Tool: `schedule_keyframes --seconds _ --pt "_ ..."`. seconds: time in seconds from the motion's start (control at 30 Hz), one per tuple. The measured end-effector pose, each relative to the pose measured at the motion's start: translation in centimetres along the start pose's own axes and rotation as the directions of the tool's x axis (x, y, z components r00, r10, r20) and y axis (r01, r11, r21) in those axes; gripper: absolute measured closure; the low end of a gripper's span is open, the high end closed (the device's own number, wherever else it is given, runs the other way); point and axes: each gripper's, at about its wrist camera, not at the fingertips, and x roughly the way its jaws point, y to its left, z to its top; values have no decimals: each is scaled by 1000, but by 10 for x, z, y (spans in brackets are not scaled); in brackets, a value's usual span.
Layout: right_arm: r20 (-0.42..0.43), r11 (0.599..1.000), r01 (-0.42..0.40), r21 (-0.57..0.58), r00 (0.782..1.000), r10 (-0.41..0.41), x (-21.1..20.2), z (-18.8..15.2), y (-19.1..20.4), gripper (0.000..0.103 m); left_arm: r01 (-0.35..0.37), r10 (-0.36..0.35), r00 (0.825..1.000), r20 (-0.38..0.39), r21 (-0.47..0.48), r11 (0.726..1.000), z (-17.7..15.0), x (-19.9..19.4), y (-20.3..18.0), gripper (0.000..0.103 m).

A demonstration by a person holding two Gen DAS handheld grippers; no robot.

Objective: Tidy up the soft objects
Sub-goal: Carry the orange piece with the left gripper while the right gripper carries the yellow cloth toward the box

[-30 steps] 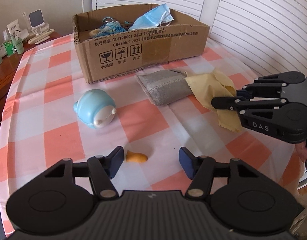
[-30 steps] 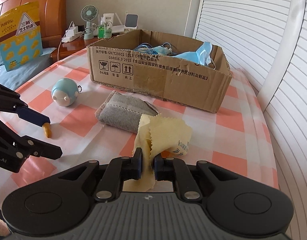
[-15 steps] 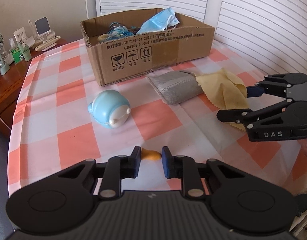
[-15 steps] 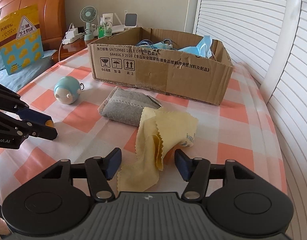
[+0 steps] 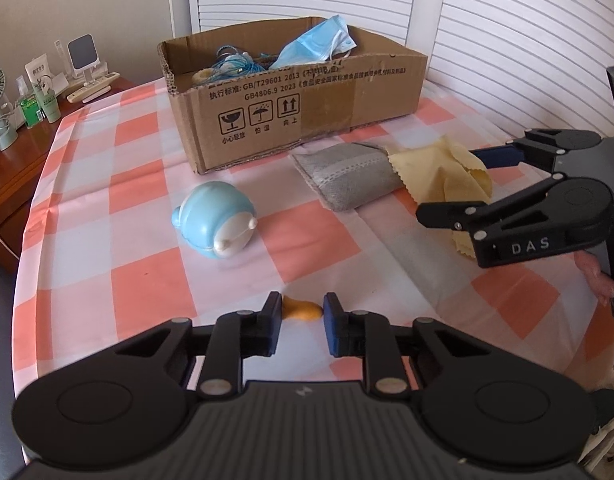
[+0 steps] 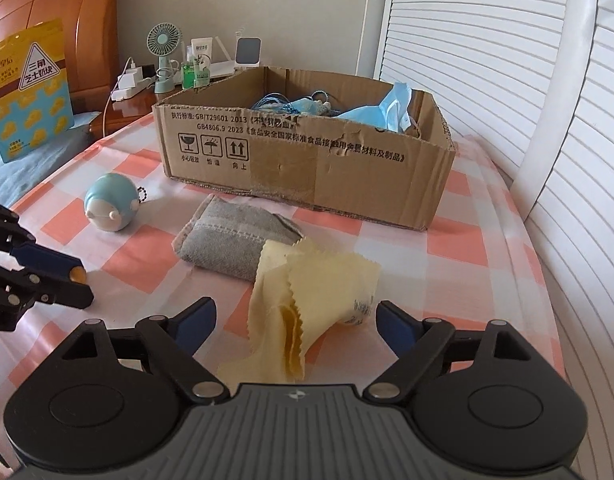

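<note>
While my left claw (image 5: 301, 314) sits closed on the small orange soft piece (image 5: 301, 309) low on the pink-and-white checked tablecloth (image 5: 119, 216), my right claw (image 6: 295, 326) has its jaws opening, spread to either side of the crumpled pale yellow cloth with pinked edges (image 6: 307, 300), neither pad pressing it. That cloth lies on the tablecloth with one corner overlapping the folded grey towel (image 6: 235, 240), which lies just in front of the open brown cardboard box (image 6: 307, 164).

As I judge it, the step in hand is carrying the orange piece to the box, where a blue face mask (image 6: 391, 110) and a tangle of blue cord already lie. To do it well I should lift straight up before travelling, so the piece does not drag the tablecloth, and pass above the round light-blue toy (image 5: 215, 222) that lies between me and the box. The orange piece is mostly hidden between my pads, so I cannot be sure how deep the grip is; I would move slowly. Release should come only once I am over the box's near wall, low inside it.
</note>
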Motion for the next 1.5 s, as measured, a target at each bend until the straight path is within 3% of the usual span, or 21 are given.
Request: schedule_keyframes --seconds 0.2,0.37,0.43,1.13,1.5 --pt "-19 1000 24 0 1000 -24 9 6 2 41 2 -2 1000 2 9 1000 0 0 0 83" --pt "-22 999 34 15 999 -34 8 4 1 71 5 -5 1000 2 10 1000 1 0 0 83" --pt "-23 999 33 20 999 -33 6 5 0 77 5 -5 1000 1 13 1000 1 0 0 83" --pt "18 998 15 -53 1000 -14 -33 15 -4 80 62 -62 998 -9 64 996 13 -24 1 83" --pt "52 996 4 -88 999 0 -53 31 -9 80 74 -81 995 63 108 991 53 -45 5 83"
